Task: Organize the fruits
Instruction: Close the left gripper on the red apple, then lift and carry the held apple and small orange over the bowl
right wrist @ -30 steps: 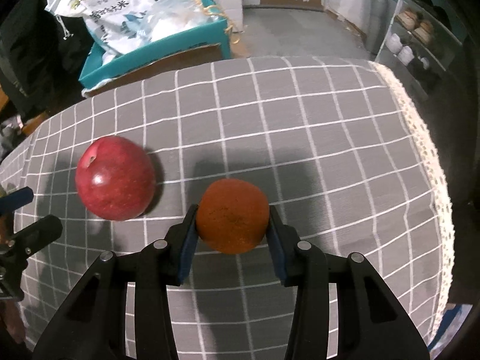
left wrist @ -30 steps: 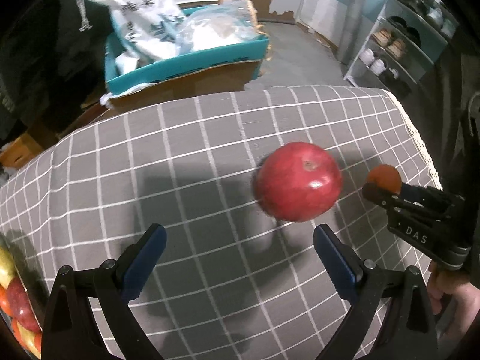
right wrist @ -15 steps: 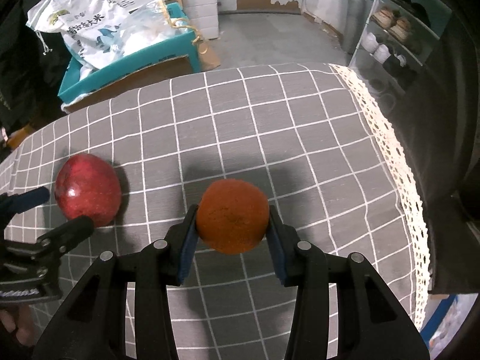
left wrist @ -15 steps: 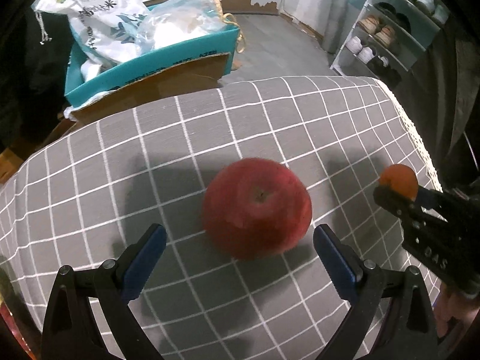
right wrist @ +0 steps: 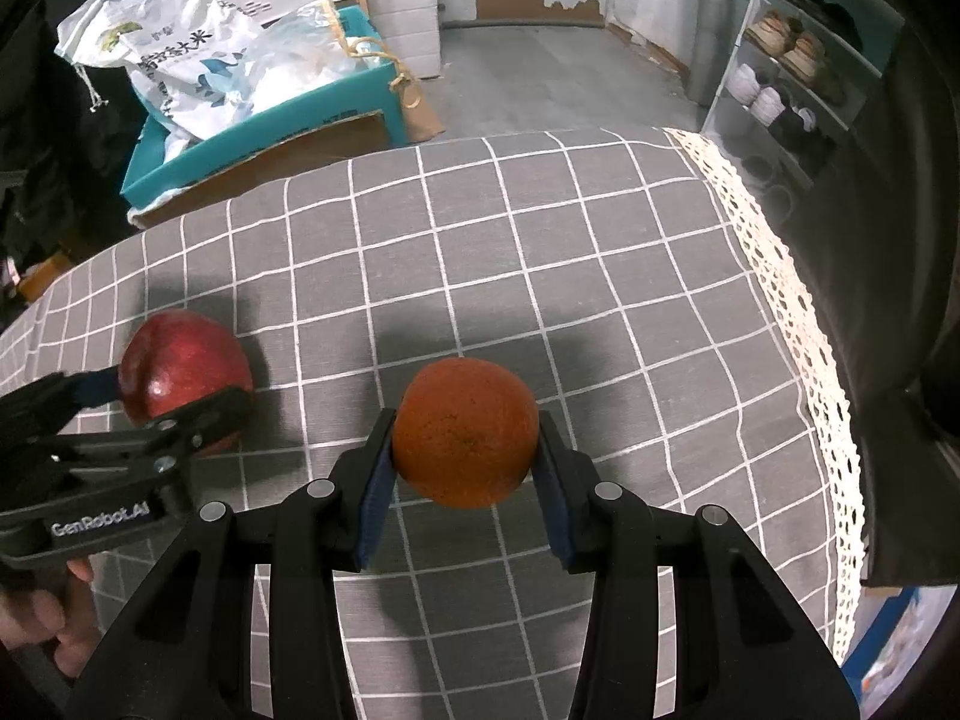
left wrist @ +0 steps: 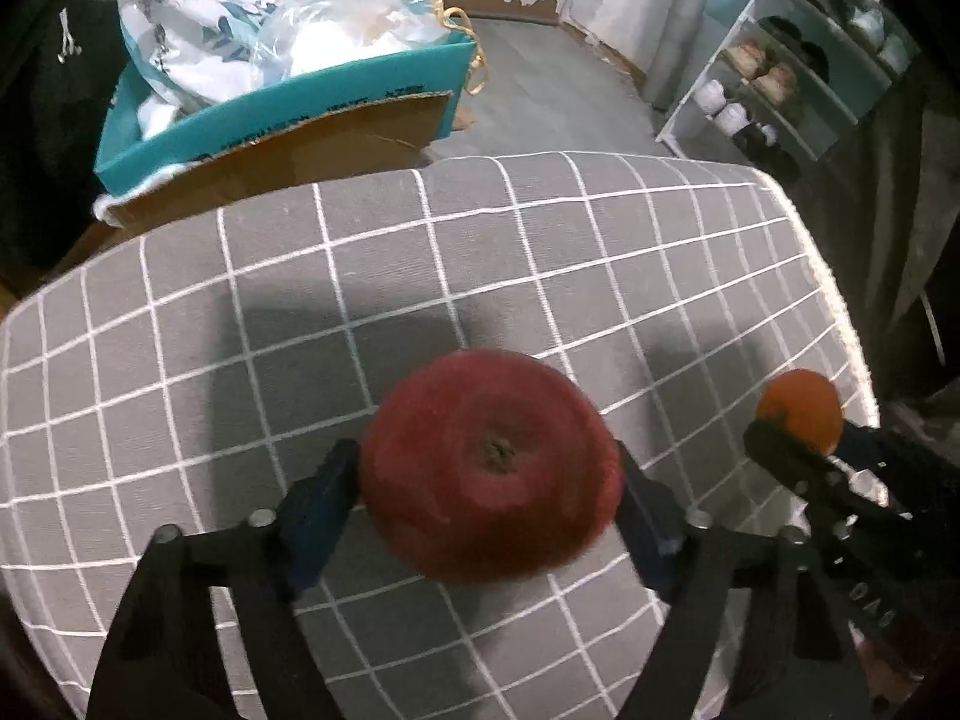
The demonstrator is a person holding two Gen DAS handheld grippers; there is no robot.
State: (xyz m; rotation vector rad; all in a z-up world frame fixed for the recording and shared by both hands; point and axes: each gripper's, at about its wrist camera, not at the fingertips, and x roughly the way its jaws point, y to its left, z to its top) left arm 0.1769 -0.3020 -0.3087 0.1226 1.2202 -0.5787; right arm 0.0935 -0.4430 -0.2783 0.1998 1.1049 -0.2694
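Left wrist view: the left gripper (left wrist: pixel 489 501) has its 2 fingers (left wrist: pixel 315 507) closed against the sides of a red apple (left wrist: pixel 489 471) over the checked table (left wrist: pixel 360 276). To its right, the right gripper (right wrist: pixel 465 450) clamps an orange (right wrist: pixel 465 432) between its fingers. Beyond the table's far edge stand a teal box (right wrist: pixel 270 132) with a rice bag (right wrist: pixel 174 54) and a shoe rack (right wrist: pixel 798 66).
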